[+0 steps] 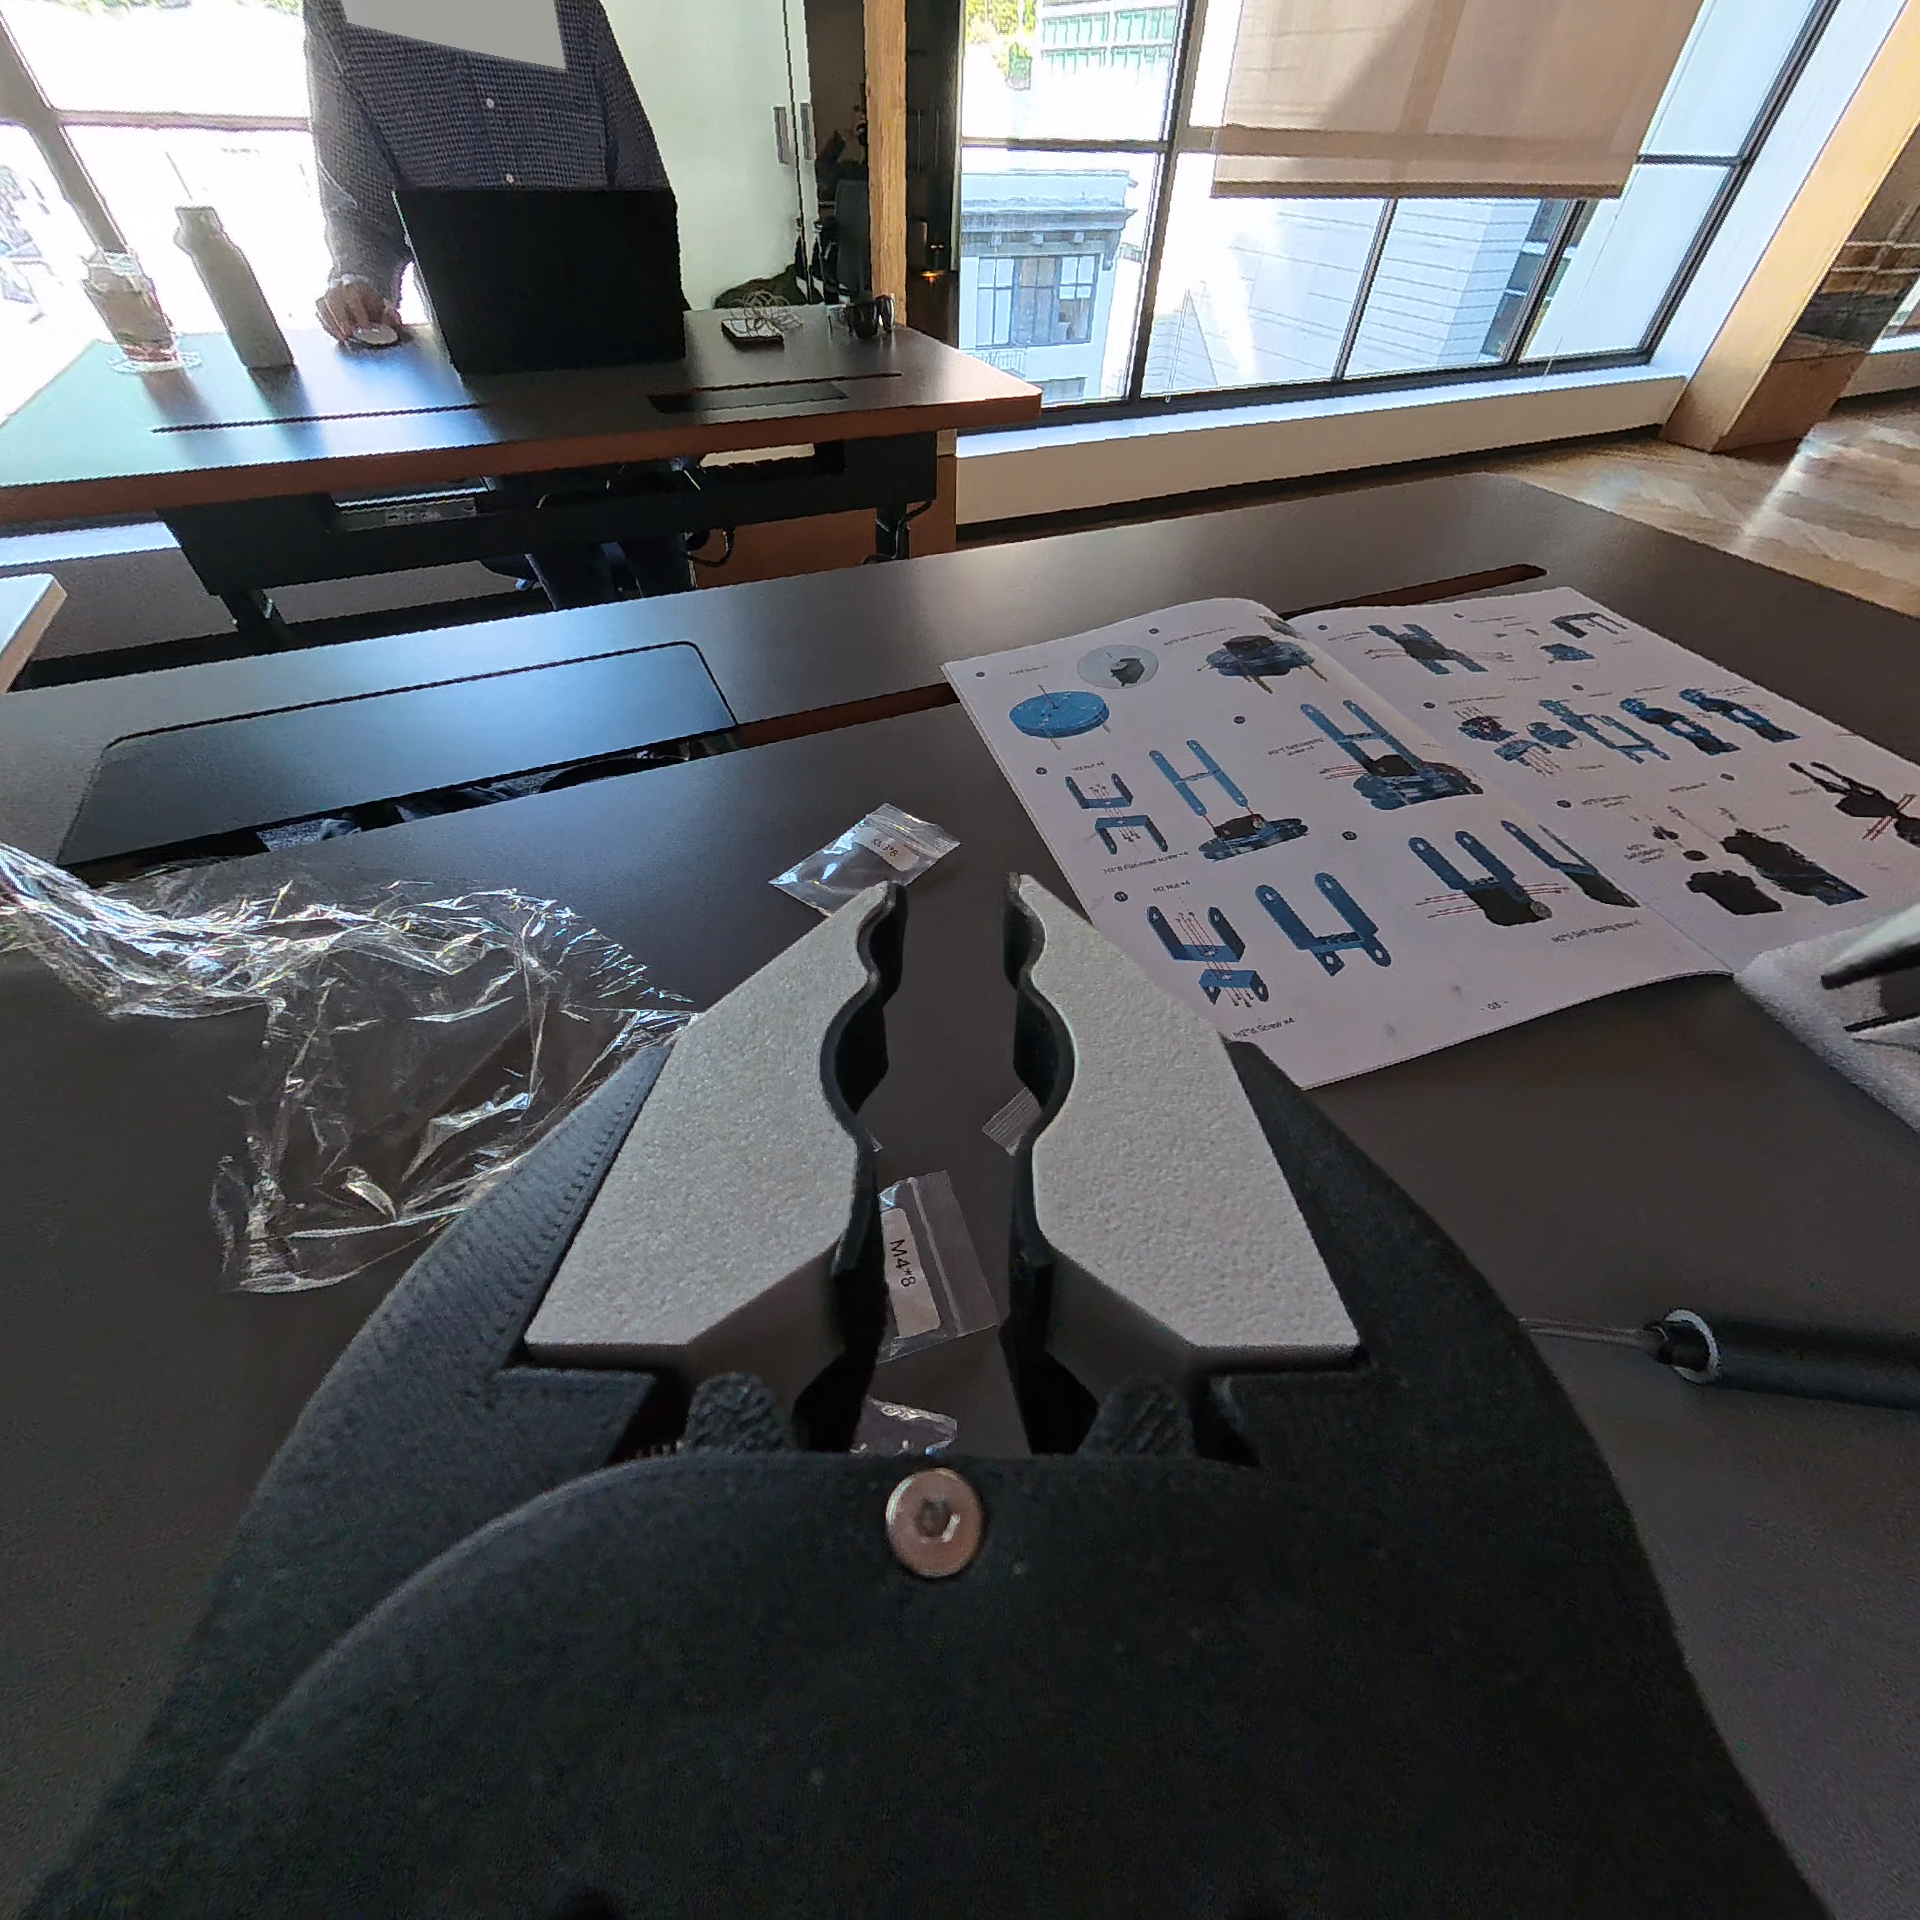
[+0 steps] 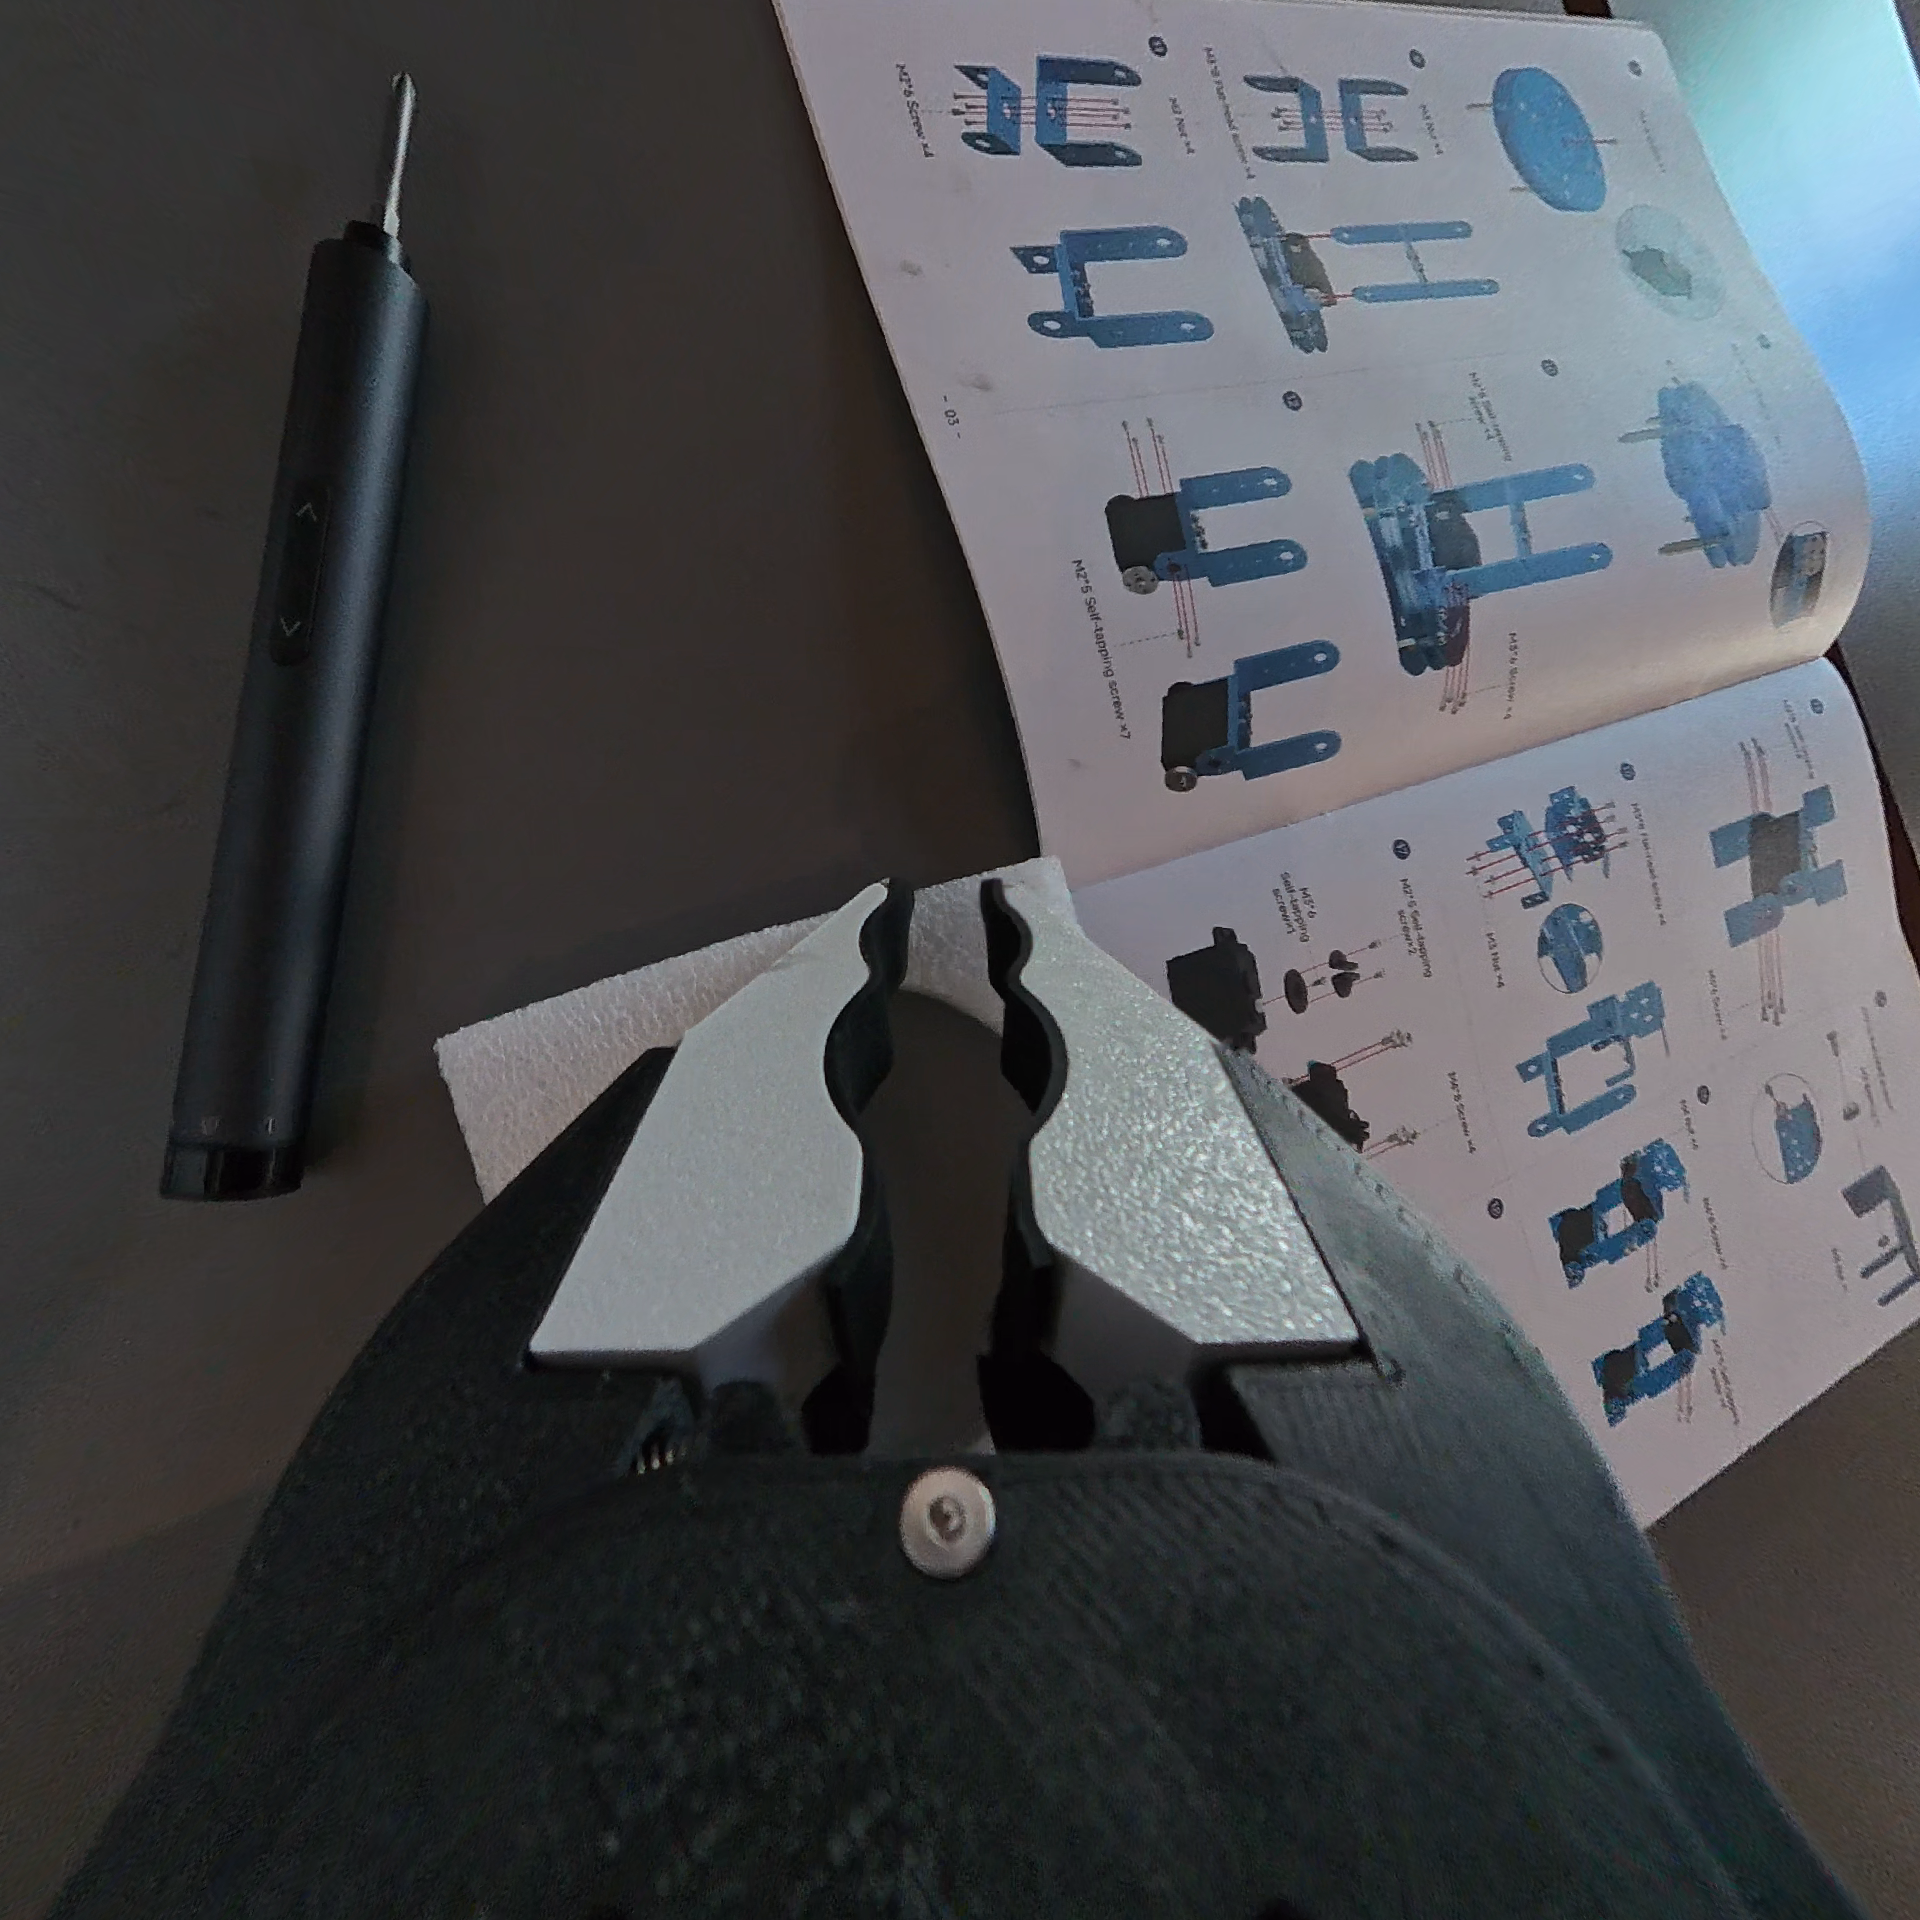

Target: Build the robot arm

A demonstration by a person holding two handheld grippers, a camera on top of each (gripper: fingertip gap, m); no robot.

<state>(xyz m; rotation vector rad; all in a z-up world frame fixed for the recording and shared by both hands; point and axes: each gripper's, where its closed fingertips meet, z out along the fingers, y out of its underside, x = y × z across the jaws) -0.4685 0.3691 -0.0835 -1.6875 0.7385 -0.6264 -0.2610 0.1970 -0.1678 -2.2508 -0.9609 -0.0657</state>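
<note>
My left gripper (image 1: 954,891) is open and empty, low over the dark table (image 1: 1351,1247). A small clear zip bag with a white label (image 1: 930,1262) lies on the table under the gap between its fingers. A second small bag (image 1: 864,857) lies just beyond the left fingertip. My right gripper (image 2: 938,891) is open by a narrow gap and holds nothing. It hovers over a white foam piece (image 2: 561,1029) with a dark cutout, which lies at the corner of an open instruction booklet (image 2: 1351,520). A dark electric screwdriver (image 2: 301,665) lies to its left.
Crumpled clear plastic wrap (image 1: 343,1039) lies at the left. The booklet (image 1: 1455,810), the foam (image 1: 1829,1018) and the screwdriver (image 1: 1787,1361) lie at the right. Behind, a person stands at a desk (image 1: 520,416) with a laptop (image 1: 540,275) and a bottle (image 1: 234,291). The grippers' ends are close to 30 centimeters from one another. The left gripper is farther from the dark electric screwdriver (image 2: 301,665), some 25 centimeters, than the right, some 11 centimeters.
</note>
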